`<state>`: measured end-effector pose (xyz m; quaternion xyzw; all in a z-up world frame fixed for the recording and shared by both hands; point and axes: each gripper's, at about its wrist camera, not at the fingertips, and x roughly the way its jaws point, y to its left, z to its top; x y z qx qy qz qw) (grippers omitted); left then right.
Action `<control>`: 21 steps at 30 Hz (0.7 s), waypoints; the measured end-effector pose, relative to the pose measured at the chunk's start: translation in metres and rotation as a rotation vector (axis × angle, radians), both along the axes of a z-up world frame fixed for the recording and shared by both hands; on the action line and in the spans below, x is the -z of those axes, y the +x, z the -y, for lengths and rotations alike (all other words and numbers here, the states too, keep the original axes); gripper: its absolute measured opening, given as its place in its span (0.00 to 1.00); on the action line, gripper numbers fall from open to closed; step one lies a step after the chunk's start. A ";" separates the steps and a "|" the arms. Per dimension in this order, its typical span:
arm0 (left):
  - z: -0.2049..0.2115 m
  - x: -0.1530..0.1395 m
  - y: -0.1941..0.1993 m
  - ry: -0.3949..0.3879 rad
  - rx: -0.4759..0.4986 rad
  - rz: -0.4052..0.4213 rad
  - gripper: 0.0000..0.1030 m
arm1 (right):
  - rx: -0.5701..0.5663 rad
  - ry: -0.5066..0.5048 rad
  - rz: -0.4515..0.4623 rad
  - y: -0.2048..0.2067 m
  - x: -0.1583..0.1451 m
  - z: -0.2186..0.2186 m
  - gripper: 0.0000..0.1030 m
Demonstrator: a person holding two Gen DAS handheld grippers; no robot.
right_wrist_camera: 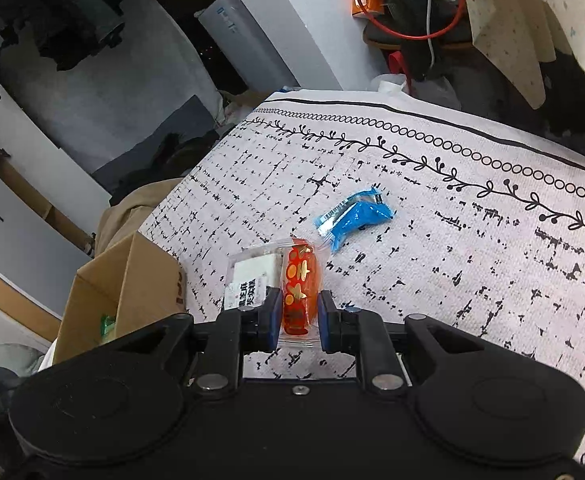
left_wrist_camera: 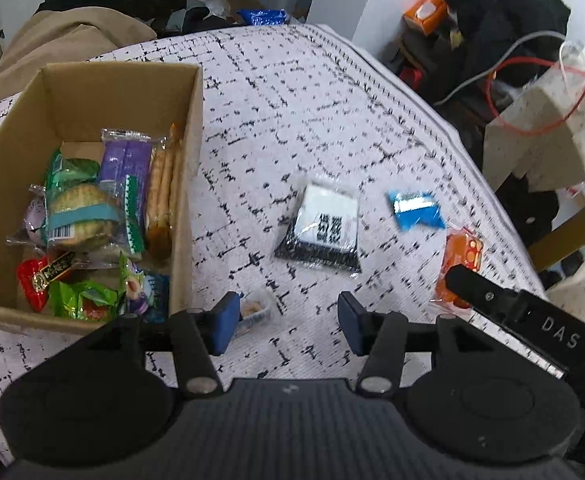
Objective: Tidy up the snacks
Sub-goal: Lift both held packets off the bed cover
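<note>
At the left stands the cardboard box (left_wrist_camera: pixel 92 92), open on the cloth-covered surface (left_wrist_camera: pixel 292 112), and it already holds a good heap of snacks: a green-wrapped round cracker pack (left_wrist_camera: pixel 80 208), a purple wrapper (left_wrist_camera: pixel 126 160), a clear sleeve of biscuits (left_wrist_camera: pixel 163 192) upright against the right wall, a red candy (left_wrist_camera: pixel 32 284) and a green packet (left_wrist_camera: pixel 84 300) nearest the camera. So most of the sorting looks done.

Just outside the box's near right corner, the left tongs (left_wrist_camera: pixel 288 320) hang spread above the cloth with nothing between the blue pads. A small clear-wrapped snack (left_wrist_camera: pixel 254 308) lies on the surface just beside the left pad, apparently not gripped.

Further right, three items remain out of the box. A black-and-white packet (left_wrist_camera: pixel 324 228) lies flat in the middle of the cloth. Beyond it sits a blue wrapped snack (left_wrist_camera: pixel 416 212), well apart from the box. At the far right, the right tongs (right_wrist_camera: pixel 298 320) are pinching an orange jelly cup (right_wrist_camera: pixel 301 280) patterned with gold shapes, gripped by its lower end and standing up between the pads, low over the cloth near the surface's right edge.

By my reading, what is left is carrying the orange cup across to the box, then collecting the black-and-white packet, the blue one and the small clear piece by the box corner.
</note>
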<state>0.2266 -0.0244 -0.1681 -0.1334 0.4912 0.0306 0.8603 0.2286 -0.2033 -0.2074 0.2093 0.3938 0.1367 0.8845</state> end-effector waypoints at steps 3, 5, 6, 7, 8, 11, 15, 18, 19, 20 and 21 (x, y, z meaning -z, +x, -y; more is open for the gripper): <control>0.011 0.002 0.002 0.060 0.034 0.013 0.51 | 0.004 0.022 -0.018 0.003 0.008 0.006 0.18; 0.019 0.005 0.003 0.097 0.051 0.017 0.51 | 0.006 0.028 -0.024 0.004 0.011 0.009 0.18; 0.024 0.006 0.004 0.131 0.056 0.020 0.51 | 0.006 0.032 -0.025 0.005 0.012 0.010 0.18; 0.029 0.008 0.004 0.160 0.066 0.023 0.52 | 0.006 0.036 -0.026 0.006 0.012 0.011 0.18; 0.032 0.010 0.005 0.181 0.074 0.023 0.52 | 0.005 0.042 -0.027 0.007 0.013 0.012 0.18; 0.040 0.015 0.007 0.161 0.100 0.022 0.51 | 0.005 0.052 -0.028 0.009 0.015 0.015 0.18; 0.042 0.027 0.010 0.211 0.087 0.005 0.51 | 0.001 0.064 -0.032 0.010 0.016 0.017 0.18; 0.040 0.032 0.010 0.224 0.078 -0.006 0.51 | 0.000 0.068 -0.033 0.012 0.017 0.018 0.18; 0.039 0.033 0.009 0.241 0.074 -0.008 0.51 | 0.000 0.069 -0.034 0.012 0.017 0.019 0.18; 0.038 0.035 0.009 0.259 0.063 -0.014 0.51 | -0.001 0.071 -0.037 0.012 0.017 0.019 0.18; 0.036 0.036 0.008 0.264 0.050 -0.019 0.51 | -0.002 0.072 -0.039 0.012 0.018 0.019 0.18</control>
